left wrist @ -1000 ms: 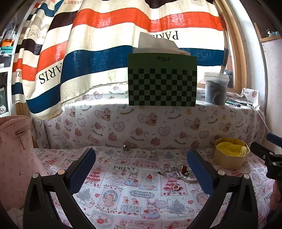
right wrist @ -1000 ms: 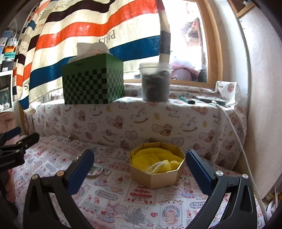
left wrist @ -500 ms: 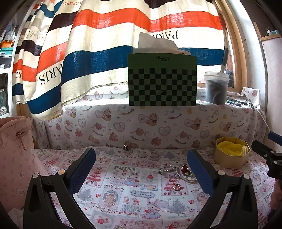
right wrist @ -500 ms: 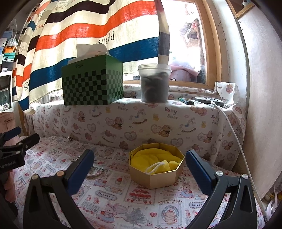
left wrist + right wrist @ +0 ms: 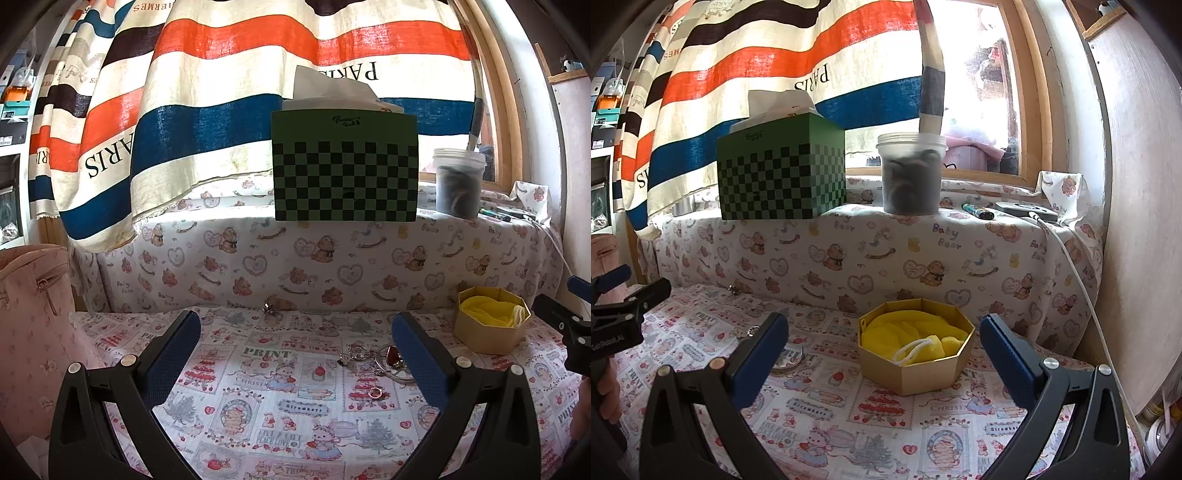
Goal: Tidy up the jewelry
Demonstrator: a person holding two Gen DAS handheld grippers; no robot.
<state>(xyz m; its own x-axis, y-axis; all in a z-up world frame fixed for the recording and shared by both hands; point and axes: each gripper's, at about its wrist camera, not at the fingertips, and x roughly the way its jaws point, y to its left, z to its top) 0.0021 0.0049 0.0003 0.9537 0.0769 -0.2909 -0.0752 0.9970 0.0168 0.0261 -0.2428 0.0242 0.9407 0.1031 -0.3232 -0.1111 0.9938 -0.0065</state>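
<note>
A small pile of jewelry point(image 5: 373, 360) with a red stone lies on the patterned tablecloth point(image 5: 280, 417), just left of my left gripper's right finger. A single ring point(image 5: 375, 393) lies in front of it, and a small silver piece point(image 5: 268, 308) sits by the back wall. A gold octagonal box point(image 5: 916, 350) lined with yellow cloth stands at the right; it also shows in the left wrist view point(image 5: 491, 323). My left gripper point(image 5: 295, 332) is open and empty above the cloth. My right gripper point(image 5: 882, 336) is open and empty, facing the box.
A green checkered tissue box point(image 5: 345, 166) and a plastic tub point(image 5: 460, 182) stand on the covered ledge. A pink bag point(image 5: 33, 325) is at the left. A white cable point(image 5: 1075, 269) runs down the right wall. A striped curtain point(image 5: 221, 92) hangs behind.
Both grippers have drifted very slightly; the views are almost unchanged. Both stay open and empty.
</note>
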